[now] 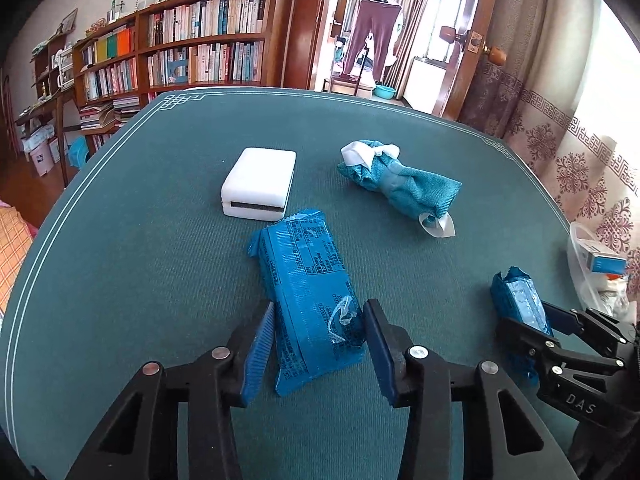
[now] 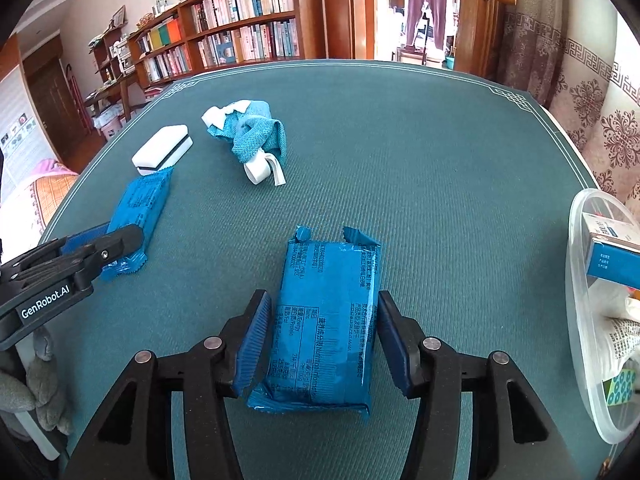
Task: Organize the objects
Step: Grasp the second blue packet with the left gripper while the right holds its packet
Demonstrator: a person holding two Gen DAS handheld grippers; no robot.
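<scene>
Two blue snack packets lie on the green table. My left gripper [image 1: 320,306] is shut on the first blue packet [image 1: 308,280], its blue pads pressed against the packet's long sides near the close end. That gripper [image 2: 116,240] also shows at the left of the right wrist view, on the same packet [image 2: 140,204]. The second blue packet [image 2: 328,320], torn at its far end, lies flat between the fingers of my right gripper [image 2: 322,296]. Those pads stand close beside it and do not seem to press. The right gripper [image 1: 532,320] also shows at the right of the left wrist view.
A white box [image 1: 260,184] and a teal cloth bundle tied with white ribbon [image 1: 400,184] lie further back on the table [image 1: 140,260]. A clear plastic tub [image 2: 576,280] holding small boxes stands at the right edge. A grey plush toy [image 2: 40,384] sits low on the left.
</scene>
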